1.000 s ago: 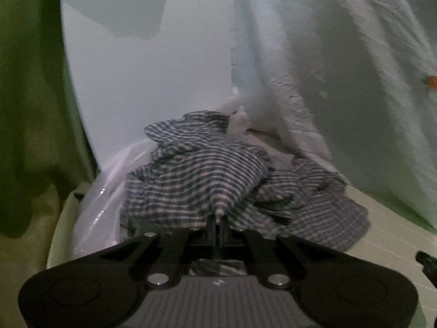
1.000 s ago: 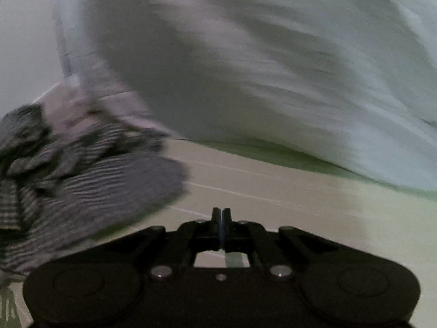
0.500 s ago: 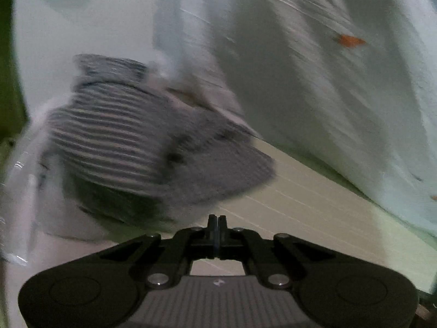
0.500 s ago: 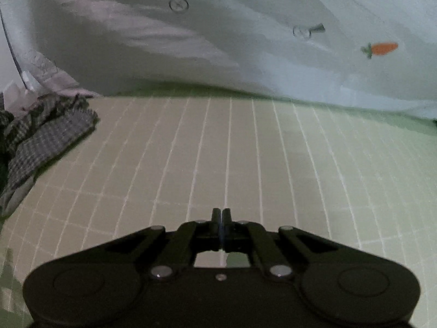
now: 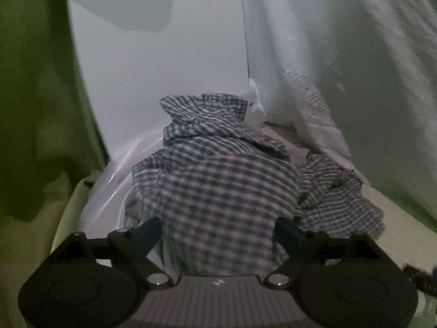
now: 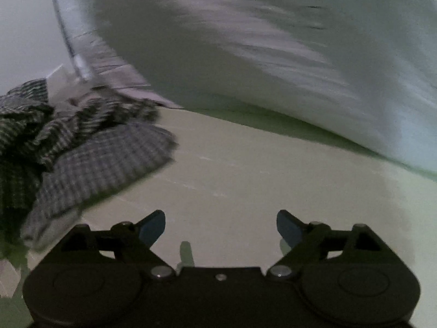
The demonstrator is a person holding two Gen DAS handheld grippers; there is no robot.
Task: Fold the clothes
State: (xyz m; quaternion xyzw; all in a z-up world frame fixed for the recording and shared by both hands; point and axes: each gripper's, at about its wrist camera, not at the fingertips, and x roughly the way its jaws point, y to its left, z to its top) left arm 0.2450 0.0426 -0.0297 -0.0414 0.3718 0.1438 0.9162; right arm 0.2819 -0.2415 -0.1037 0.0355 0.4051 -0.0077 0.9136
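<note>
Left claw (image 5: 218,229) gapes wide around the checked shirt (image 5: 218,186); right claw (image 6: 220,225), also wide, hovers empty beside the shirt.

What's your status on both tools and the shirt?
Left tool open, straddling the crumpled checked shirt. Right tool open, empty, over bare mat. Nothing blocking.

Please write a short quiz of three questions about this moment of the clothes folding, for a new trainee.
1. True or false: the left hand-held gripper is open around the checked shirt.
2. What lies between the fingers of the right hand-held gripper? A) shirt B) bare green mat C) towel
3. In the right wrist view, on which side does the checked shirt lie?

Key: 1 true; 2 B; 3 left.
</note>
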